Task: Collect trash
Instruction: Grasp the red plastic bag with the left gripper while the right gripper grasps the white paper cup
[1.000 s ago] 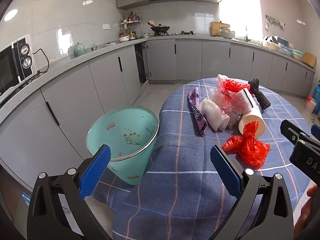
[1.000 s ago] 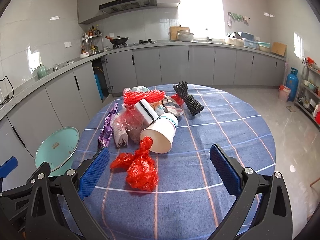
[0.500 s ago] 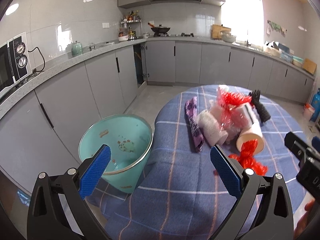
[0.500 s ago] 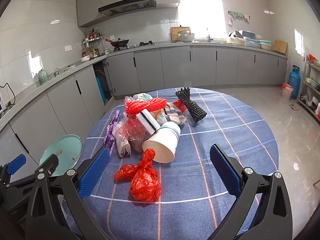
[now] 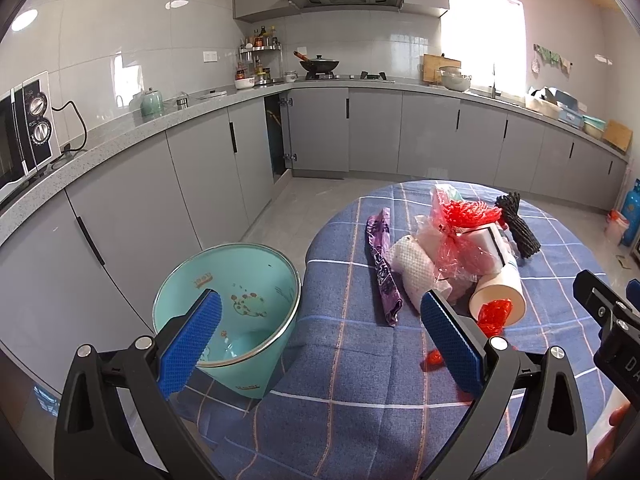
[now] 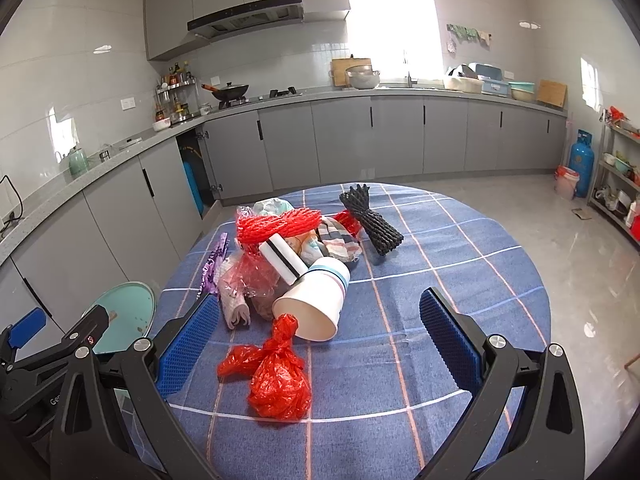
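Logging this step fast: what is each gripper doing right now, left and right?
Left gripper: open, holding nothing.
Right gripper: open, holding nothing.

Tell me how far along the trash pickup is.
Barely started. Done: nothing visible; the teal bin looks empty. In hand: nothing; left gripper and right gripper are open. Left: the red bag, paper cup and the pile behind on the table.

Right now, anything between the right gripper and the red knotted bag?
Nothing visible. The right gripper is open, and the red knotted bag lies alone on the tablecloth just ahead between its fingers; the paper cup sits beyond it.
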`<action>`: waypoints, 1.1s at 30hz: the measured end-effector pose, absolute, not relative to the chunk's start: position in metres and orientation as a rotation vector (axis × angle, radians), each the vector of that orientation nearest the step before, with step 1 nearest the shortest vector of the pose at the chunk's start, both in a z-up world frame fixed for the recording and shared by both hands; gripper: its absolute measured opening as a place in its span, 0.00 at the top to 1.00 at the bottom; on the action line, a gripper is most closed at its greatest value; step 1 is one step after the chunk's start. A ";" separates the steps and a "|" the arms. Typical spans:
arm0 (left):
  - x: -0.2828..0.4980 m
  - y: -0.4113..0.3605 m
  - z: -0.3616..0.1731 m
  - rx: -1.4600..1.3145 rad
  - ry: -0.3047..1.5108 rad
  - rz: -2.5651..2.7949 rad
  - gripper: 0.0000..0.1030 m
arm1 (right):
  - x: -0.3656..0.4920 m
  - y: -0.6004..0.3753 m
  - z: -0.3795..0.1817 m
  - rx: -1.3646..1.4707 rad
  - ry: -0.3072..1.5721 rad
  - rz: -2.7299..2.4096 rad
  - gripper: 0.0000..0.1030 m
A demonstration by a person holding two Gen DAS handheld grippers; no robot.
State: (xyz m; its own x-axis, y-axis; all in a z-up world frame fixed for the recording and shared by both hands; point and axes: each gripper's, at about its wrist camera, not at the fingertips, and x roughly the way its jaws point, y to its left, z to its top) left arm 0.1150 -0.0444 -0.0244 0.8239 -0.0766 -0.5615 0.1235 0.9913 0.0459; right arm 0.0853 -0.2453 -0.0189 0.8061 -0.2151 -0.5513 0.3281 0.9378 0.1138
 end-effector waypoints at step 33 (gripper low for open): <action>0.143 -0.173 -0.107 0.228 0.864 -0.411 0.24 | 0.092 -0.332 -0.076 0.263 0.693 -0.374 0.29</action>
State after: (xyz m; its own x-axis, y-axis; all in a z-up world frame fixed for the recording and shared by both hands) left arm 0.1426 -0.1730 -0.1071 0.5781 -0.2571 -0.7744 0.4384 0.8983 0.0290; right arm 0.0921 -0.3324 -0.0760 0.7069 -0.2467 -0.6629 0.4189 0.9012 0.1113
